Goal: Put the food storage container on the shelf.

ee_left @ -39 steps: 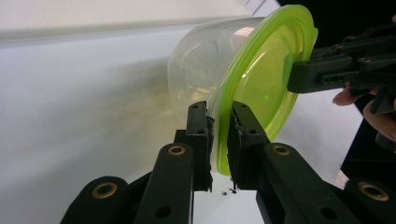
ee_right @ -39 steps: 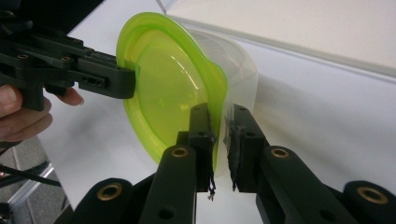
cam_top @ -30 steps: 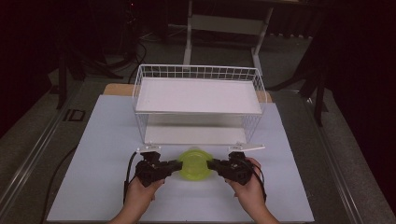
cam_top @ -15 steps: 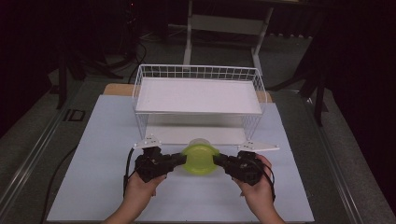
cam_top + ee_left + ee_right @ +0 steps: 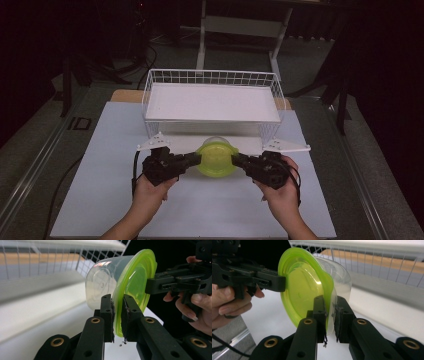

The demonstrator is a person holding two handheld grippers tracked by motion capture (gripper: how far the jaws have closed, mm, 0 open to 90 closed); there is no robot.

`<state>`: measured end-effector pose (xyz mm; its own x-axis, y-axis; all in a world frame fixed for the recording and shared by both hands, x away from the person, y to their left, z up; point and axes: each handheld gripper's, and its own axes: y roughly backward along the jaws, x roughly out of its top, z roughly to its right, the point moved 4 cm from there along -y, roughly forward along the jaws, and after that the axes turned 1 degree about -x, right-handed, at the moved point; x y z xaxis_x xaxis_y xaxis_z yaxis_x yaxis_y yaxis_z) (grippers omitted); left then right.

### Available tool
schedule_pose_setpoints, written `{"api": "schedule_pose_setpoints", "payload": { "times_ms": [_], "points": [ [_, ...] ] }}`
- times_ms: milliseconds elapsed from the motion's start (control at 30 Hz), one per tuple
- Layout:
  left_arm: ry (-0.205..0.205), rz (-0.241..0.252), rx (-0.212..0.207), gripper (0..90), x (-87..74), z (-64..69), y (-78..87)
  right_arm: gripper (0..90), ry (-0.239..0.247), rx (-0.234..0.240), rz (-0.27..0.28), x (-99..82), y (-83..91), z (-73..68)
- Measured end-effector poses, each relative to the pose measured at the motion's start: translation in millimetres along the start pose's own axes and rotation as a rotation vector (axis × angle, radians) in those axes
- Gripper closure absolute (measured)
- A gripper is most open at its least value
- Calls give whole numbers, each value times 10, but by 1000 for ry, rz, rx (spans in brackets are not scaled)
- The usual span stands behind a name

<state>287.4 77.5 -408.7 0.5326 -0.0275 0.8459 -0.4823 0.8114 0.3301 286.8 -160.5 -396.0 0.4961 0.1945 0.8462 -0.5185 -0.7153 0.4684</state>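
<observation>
A clear plastic container with a lime-green lid (image 5: pixel 216 158) hangs in the air between my two grippers, tilted with its lid toward me. My left gripper (image 5: pixel 196 158) is shut on the lid's left rim (image 5: pixel 117 315); the pads pinch the green edge. My right gripper (image 5: pixel 236 160) is shut on the opposite rim (image 5: pixel 330 312), clamping the lid and the clear wall. In the left gripper view the container (image 5: pixel 120 282) shows its clear base toward the basket. In the right gripper view the green lid (image 5: pixel 304 287) faces the camera, with the other gripper holding its far edge.
A white wire basket (image 5: pixel 212 102) with a white shelf stands just behind the container on the pale table mat (image 5: pixel 110 165). Dark floor and stand legs lie beyond the table. Bare mat stretches to either side of the hands.
Both grippers have risen together with the container held between them, and it now hangs higher in front of the basket's lower edge.
</observation>
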Motion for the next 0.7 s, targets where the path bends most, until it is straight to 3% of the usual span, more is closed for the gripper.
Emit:
{"api": "schedule_pose_setpoints", "payload": {
  "times_ms": [433,533,700],
  "points": [
    [2,20,47,812,540,-100,-9,812,-46,-37,34,555,-61,90],
    [-20,33,74,809,650,-116,-13,813,-36,-52,45,668,-68,102],
    [-55,37,107,804,827,-132,-34,813,-65,-51,43,825,-111,163]
  ]
}}
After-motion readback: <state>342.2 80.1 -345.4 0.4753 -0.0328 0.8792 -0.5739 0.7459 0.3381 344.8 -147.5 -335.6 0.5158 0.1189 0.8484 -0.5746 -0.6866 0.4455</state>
